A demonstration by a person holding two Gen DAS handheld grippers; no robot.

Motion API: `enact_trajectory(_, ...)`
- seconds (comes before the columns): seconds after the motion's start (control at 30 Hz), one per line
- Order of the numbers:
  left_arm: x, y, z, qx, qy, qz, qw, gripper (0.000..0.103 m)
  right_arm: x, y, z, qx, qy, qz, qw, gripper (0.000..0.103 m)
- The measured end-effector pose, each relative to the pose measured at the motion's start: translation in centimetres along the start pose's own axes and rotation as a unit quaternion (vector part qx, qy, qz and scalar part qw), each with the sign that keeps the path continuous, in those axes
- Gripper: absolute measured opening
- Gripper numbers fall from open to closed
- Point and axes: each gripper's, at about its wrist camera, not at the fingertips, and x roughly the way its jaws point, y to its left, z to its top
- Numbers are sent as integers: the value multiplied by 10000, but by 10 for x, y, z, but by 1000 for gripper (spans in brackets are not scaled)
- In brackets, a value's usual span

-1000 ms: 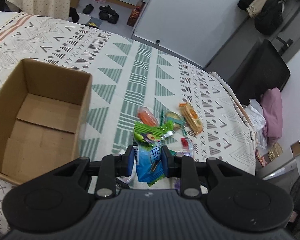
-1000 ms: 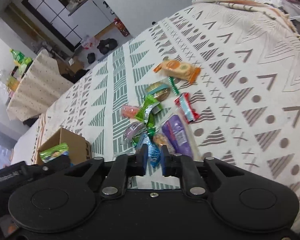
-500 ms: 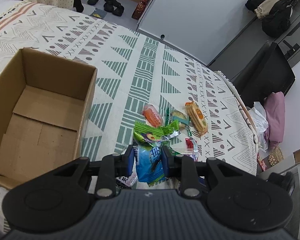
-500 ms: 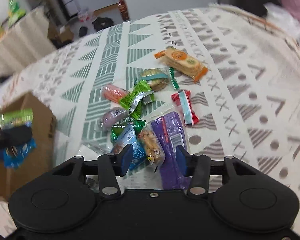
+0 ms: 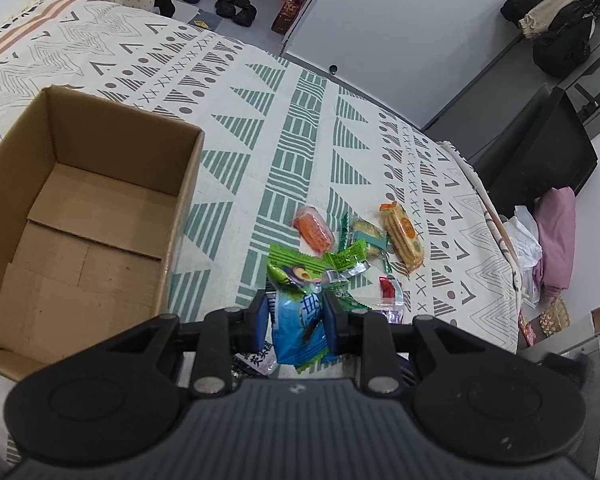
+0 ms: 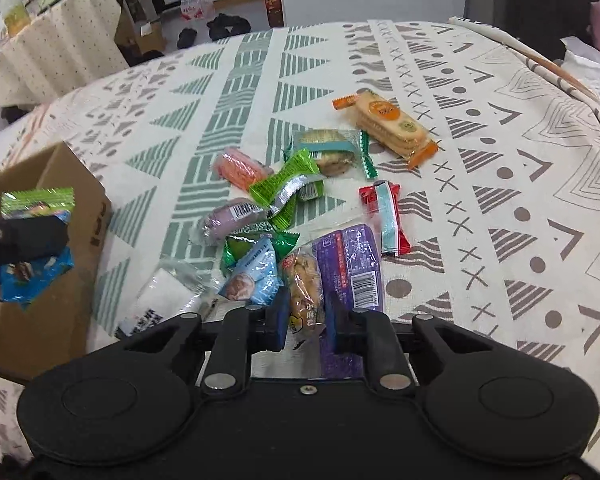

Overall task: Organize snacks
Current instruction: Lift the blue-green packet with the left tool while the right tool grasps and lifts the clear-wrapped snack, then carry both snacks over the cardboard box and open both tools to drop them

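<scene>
Left gripper (image 5: 296,314) clamped on blue-green snack packet (image 5: 298,320), lower centre, cardboard box (image 5: 80,216) at frame left. Right gripper (image 6: 306,322) narrowed around yellow snack bag (image 6: 305,292) lying in snack pile (image 6: 300,200) mid-frame; firm grip can't be confirmed.

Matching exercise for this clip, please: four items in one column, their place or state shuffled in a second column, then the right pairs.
Items
1. blue snack packet
2. cardboard box
3. orange-ended cracker pack
4. red and white candy

Place or state
A. lying at the far end of the snack pile
B. clamped in the left gripper
C. open, nothing inside
D. lying on the cloth beside the purple packet

Pairs: 1-B, 2-C, 3-A, 4-D
</scene>
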Motion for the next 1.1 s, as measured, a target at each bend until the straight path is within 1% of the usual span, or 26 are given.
enact_trajectory(0.13, -6, 3, 1, -31, -104, 83, 9999, 27, -16, 3, 2, 85, -127, 148, 9998, 17)
enact_trajectory(0.4, -22, 17, 8, -176, -333, 224, 9990, 27, -43, 26, 15, -16, -418, 413, 9983, 17)
enact_trajectory(0.6, -37, 39, 13, -460, -540, 357, 9968, 27, -65, 48, 28, -11, -654, 778, 9948, 17)
enact_trajectory(0.73, -42, 53, 22, -680, -597, 402, 9951, 27, -75, 66, 36, -24, -785, 1059, 9913, 17)
enact_trajectory(0.9, -48, 71, 33, -943, -762, 439, 9917, 27, -78, 92, 45, -90, -862, 1367, 9868, 17)
enact_trajectory(1.1, -48, 99, 48, -1322, -830, 545, 9862, 27, -67, 122, 52, -101, -827, 1633, 9830, 17)
